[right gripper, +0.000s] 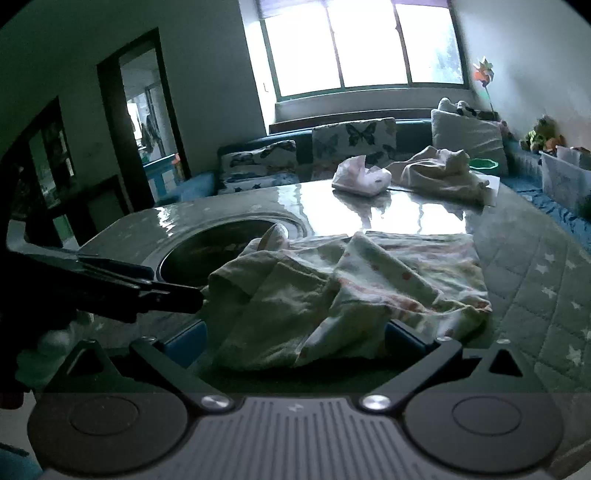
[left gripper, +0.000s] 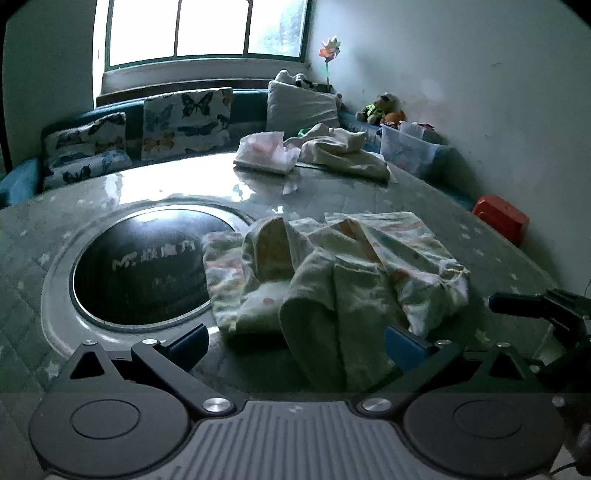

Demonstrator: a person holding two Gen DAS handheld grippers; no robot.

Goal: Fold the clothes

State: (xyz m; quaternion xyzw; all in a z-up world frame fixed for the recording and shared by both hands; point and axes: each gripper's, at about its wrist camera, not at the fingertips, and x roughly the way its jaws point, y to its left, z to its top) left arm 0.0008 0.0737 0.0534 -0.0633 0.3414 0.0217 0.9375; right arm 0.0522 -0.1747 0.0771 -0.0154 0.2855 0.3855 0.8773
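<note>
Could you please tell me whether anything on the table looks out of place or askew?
Only the printed garment stands out: it lies crumpled, its left edge overlapping the dark round inset in the table.

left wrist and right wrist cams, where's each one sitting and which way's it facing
Left wrist: on the left gripper, low over the table, facing the crumpled patterned garment and window; right gripper at its right edge.
Right wrist: on the right gripper, same heading; left gripper enters at left.
Shared: garment, table, butterfly cushions, window.
</note>
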